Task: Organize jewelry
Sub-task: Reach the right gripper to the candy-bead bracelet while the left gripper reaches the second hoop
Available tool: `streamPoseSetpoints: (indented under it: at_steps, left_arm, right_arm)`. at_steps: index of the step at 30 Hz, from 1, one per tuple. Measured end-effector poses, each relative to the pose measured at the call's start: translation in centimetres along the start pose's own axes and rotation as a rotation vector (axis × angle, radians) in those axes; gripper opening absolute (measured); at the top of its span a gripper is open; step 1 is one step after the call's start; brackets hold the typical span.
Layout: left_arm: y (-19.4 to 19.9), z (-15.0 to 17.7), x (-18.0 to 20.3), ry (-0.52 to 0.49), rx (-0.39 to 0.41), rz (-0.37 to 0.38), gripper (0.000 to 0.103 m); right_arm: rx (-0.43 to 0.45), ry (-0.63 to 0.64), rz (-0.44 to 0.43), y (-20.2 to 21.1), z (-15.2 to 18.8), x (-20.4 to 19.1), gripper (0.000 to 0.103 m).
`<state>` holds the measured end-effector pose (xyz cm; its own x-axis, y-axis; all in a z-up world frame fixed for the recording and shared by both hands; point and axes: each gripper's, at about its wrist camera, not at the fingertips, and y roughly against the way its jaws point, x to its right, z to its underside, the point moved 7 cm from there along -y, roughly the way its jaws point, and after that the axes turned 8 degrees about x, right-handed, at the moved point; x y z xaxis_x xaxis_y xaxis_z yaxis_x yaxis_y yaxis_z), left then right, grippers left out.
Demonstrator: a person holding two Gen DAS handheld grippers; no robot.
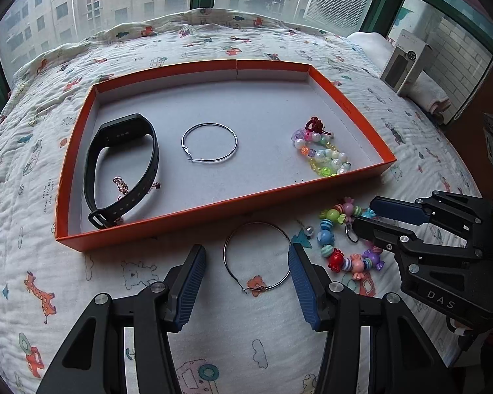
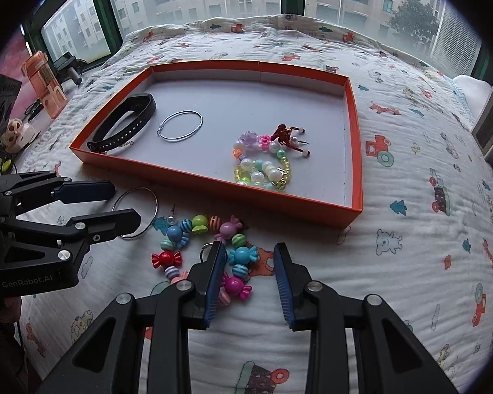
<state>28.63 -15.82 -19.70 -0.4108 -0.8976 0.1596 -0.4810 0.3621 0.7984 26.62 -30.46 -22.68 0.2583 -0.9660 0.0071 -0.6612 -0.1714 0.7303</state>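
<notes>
Orange tray [image 1: 194,220] waits behind both half-open grippers, left [image 1: 246,262] straddling a loose hoop [image 1: 228,262], right [image 2: 248,266] around candy beads [image 2: 243,256].

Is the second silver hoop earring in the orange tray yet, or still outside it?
Outside: the hoop lies on the quilt in front of the tray's near wall.

Bare tray floor [image 2: 246,105] lies open between the hoop [image 2: 180,125] at centre-left and the pearl beads [image 2: 263,164] at centre-right. The orange front wall [image 2: 213,193] bars a low approach. Candy-bead bracelet [image 2: 210,249] crowds the quilt [image 2: 394,262] at lower centre.
</notes>
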Motion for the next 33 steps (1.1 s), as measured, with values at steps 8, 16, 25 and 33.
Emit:
streamPoseSetpoints:
  at_steps: [8, 16, 25, 33]
  left_arm:
    - [0.0, 0.0, 0.1, -0.015, 0.001, -0.004, 0.056]
    - [0.0, 0.0, 0.1, -0.017, 0.003, -0.003, 0.056]
    - [0.1, -0.1, 0.3, -0.021, 0.004, -0.004, 0.056]
    - [0.1, 0.0, 0.6, -0.033, 0.003, 0.003, 0.056]
  right_arm:
    - [0.004, 0.002, -0.027, 0.2, 0.1, -0.1, 0.031]
    - [-0.003, 0.059, -0.013, 0.1, 0.3, -0.4, 0.028]
    - [-0.006, -0.002, -0.003, 0.6, 0.4, 1.4, 0.027]
    - [-0.006, 0.091, -0.009, 0.3, 0.4, 0.5, 0.027]
